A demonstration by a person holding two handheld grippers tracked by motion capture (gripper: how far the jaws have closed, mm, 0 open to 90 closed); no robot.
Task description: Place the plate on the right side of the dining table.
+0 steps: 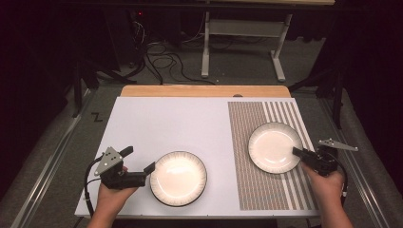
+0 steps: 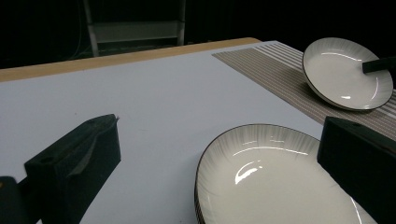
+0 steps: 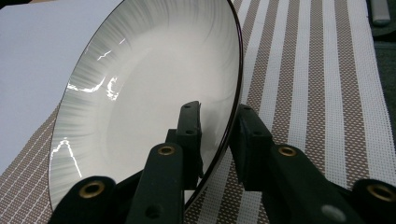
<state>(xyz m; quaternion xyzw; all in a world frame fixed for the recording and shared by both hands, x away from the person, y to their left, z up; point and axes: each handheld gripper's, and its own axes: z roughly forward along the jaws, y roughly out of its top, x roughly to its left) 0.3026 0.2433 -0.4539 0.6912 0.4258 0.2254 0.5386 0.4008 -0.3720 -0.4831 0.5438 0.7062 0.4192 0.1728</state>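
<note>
On my left, the left gripper (image 1: pixel 141 160) sits low at the near edge of the white table (image 1: pixel 161 123), its jaws spread wide with nothing between them. One jaw tip is just beside the rim of the near plate (image 1: pixel 178 178), a white dish with a dark rim lying flat on the white surface; I cannot tell whether it touches.

On my right, the right gripper (image 3: pixel 218 140) straddles the rim of the far plate (image 3: pixel 144 93). One jaw is over the inside of the dish and the other outside; a thin gap shows between the outer pad and the rim, so I read the grip as loose rather than clamped. That plate is tilted, with its near edge raised off the striped brown placemat (image 1: pixel 266 185).

Beyond the table I see a grey floor (image 1: pixel 237 66) with black cables (image 1: pixel 166 61) and a white table frame (image 1: pixel 242 42).
</note>
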